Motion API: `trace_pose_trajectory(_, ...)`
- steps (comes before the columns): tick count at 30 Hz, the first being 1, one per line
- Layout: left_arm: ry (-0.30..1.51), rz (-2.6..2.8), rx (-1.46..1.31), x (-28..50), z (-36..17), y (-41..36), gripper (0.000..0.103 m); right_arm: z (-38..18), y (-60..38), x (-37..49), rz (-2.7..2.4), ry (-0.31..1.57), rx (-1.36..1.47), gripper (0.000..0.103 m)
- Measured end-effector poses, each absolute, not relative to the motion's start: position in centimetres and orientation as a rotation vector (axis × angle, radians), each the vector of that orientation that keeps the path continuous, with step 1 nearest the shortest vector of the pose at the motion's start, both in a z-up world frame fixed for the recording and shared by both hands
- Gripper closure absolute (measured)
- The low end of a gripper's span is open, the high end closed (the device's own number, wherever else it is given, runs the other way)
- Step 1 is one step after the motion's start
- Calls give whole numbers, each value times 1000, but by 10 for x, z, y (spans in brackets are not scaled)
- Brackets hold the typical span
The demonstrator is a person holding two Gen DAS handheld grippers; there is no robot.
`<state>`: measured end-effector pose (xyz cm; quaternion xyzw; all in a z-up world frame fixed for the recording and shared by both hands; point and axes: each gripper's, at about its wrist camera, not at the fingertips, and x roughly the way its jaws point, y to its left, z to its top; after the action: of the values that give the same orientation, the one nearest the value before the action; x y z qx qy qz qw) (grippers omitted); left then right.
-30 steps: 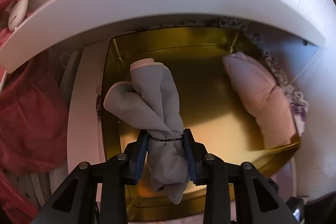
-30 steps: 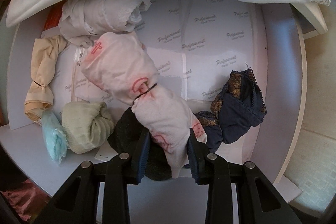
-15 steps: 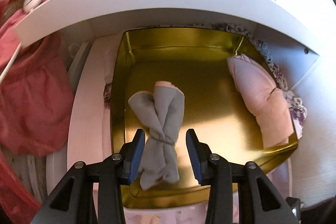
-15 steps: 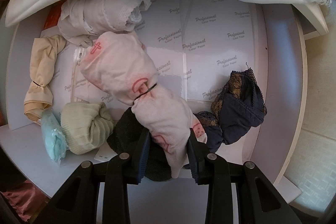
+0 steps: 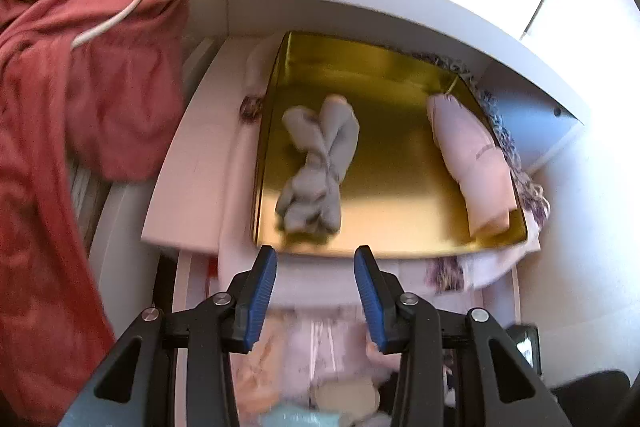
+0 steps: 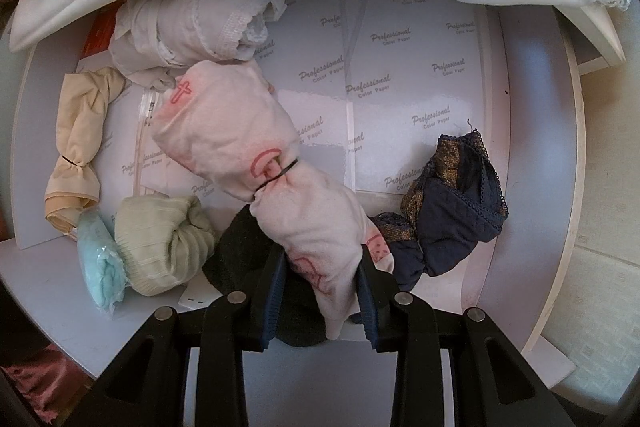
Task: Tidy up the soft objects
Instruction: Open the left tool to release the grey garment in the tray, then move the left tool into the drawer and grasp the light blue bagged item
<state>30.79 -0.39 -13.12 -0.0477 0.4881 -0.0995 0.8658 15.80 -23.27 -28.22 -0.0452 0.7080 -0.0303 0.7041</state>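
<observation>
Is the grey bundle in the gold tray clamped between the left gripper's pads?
No: the grey bundle lies loose in the gold tray, beyond the left gripper, whose pads hold nothing.

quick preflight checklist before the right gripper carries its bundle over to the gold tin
1. Right gripper clamped on the pink printed bundle: ok, both pads press its lower end.
2. Elastic band around that bundle in place: ok.
3. Left gripper empty: ok. Its jaws have just been opening, and nothing sits between them.
4. Grey bundle lying inside the gold tin: ok, left of centre.
5. Free spot in the tin: ok, bare floor shows between the grey bundle and the pale pink bundle at the right wall.
6. Lift path free of the dark bundle under the gripper: cannot tell whether they snag.
</observation>
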Motion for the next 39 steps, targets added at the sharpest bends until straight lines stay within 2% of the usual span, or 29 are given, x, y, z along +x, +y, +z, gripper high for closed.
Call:
trace_pose_trajectory(9, 1160, -284, -14, 263, -160, -5, 62, -282, -234, 158, -68, 1574, -92, 69)
trace_pose_trajectory(20, 1487, -453, 122, 233, -230, -29, 62, -281, -235, 156, -70, 1573, -92, 69)
trace_pose_trajectory(30, 1643, -463, 253, 232, -276, -48, 62, -281, -235, 157, -73, 1576, -89, 69)
trace_pose_trajectory(33, 1667, -431, 274, 234, -288, -47, 62, -281, -236, 158, -73, 1577, -84, 69)
trace_pose_trajectory(36, 1619, -347, 291, 244, -291, -40, 62, -281, -238, 159, -75, 1578, -80, 68)
trace_pose_trajectory(39, 1563, -303, 130, 259, -280, -23, 62, -281, -237, 160, -75, 1577, -85, 68)
